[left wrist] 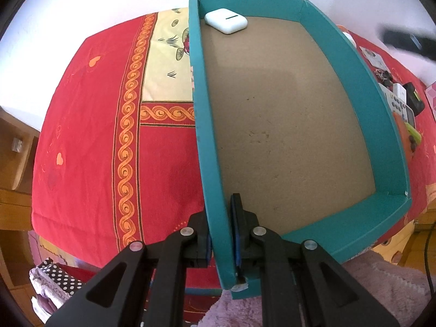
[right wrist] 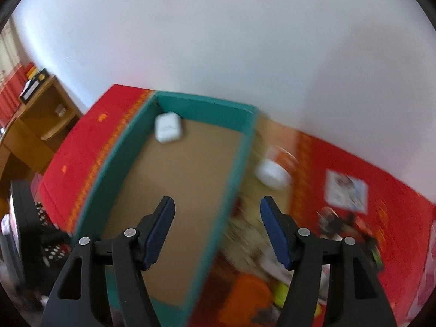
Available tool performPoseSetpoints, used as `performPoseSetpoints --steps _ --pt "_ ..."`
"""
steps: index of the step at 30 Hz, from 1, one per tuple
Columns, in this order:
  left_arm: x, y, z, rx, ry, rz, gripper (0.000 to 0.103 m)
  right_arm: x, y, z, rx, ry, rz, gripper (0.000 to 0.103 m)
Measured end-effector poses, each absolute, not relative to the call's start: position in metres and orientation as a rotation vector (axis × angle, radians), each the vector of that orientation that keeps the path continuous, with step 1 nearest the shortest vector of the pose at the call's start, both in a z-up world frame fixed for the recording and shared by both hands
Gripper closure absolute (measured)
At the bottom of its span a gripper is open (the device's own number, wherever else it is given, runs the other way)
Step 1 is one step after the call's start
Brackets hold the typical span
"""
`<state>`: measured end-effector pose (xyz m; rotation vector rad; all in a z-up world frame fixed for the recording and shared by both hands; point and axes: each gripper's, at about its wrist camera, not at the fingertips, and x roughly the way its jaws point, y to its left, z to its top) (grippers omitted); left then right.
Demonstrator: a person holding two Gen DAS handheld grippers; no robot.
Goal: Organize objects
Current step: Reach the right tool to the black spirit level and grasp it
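Clamped on the teal box [left wrist: 212, 136] wall, my left claw [left wrist: 222, 241] steadies it; right claw [right wrist: 218, 231] hovers apart, empty, best lowered slowly beyond the box.

Red patterned tablecloth [left wrist: 90, 125] — on it a teal box [left wrist: 351, 65] and small clutter [left wrist: 400, 100].

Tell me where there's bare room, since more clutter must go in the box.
Nearly the whole brown floor of the teal box is free; only the white case sits in its far corner. The cloth beside the box is bare too. The other side is crowded.
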<state>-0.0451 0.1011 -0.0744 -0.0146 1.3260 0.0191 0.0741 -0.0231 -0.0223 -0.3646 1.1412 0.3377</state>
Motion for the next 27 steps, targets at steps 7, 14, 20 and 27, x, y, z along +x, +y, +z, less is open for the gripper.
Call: performPoseSetpoints --steps 7,14,20,27 --pt "-0.047 0.103 -0.074 -0.034 1.320 0.029 0.093 0.058 -0.125 -0.021 -0.333 1.174 0.191 0.036" --pt "-0.045 0.103 -0.074 -0.031 1.329 0.032 0.093 0.078 -0.211 -0.022 -0.337 1.189 0.078 0.036" --pt "-0.041 0.103 -0.074 -0.030 1.334 0.045 0.093 0.099 -0.234 -0.042 -0.361 1.248 0.137 0.036" --pt "-0.038 0.099 -0.074 -0.024 1.345 0.078 0.093 0.114 -0.241 -0.063 -0.365 1.291 0.228 0.055"
